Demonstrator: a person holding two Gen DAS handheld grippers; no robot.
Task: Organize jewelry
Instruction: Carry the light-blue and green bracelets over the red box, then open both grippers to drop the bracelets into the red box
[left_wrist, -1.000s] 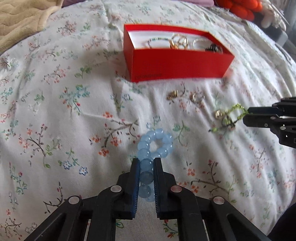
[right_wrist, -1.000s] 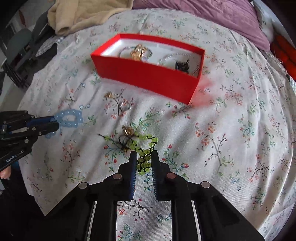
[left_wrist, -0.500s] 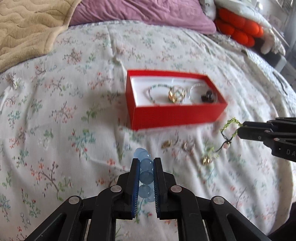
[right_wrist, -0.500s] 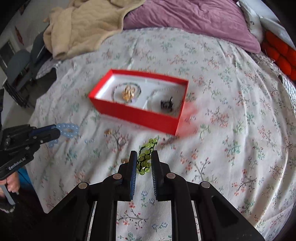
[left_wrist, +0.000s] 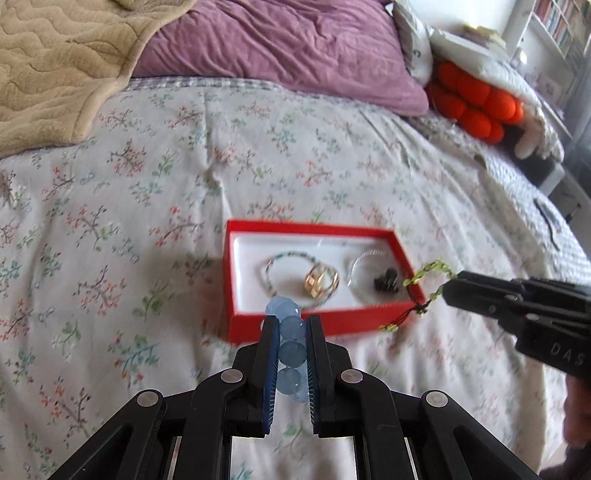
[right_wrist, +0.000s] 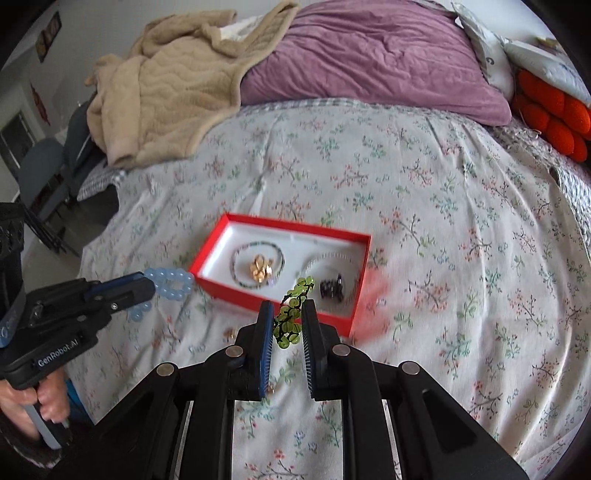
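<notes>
A red box (left_wrist: 325, 320) with a white lining sits on the flowered bedspread; it also shows in the right wrist view (right_wrist: 236, 291). Inside lie a thin beaded bracelet (left_wrist: 291, 254), gold rings (left_wrist: 321, 283), a clear bracelet (left_wrist: 364, 273) and a dark piece (left_wrist: 386, 282). My left gripper (left_wrist: 290, 328) is shut on a pale blue bead bracelet (left_wrist: 290, 352), held above the bed just before the box. My right gripper (right_wrist: 287, 314) is shut on a green bead bracelet (right_wrist: 290, 317), held above the box's near right corner. The green bracelet (left_wrist: 428, 275) dangles there in the left wrist view.
Small gold pieces (right_wrist: 231, 333) lie on the bedspread in front of the box. A beige blanket (right_wrist: 173, 81) and a purple pillow (right_wrist: 369, 62) are at the head of the bed. Orange cushions (left_wrist: 476, 99) are at the far right. A chair (right_wrist: 40, 177) stands off the left side.
Both grippers have lifted their bracelets off the bedspread and risen. They have moved toward the red box, which now sits lower and nearer in both views.
</notes>
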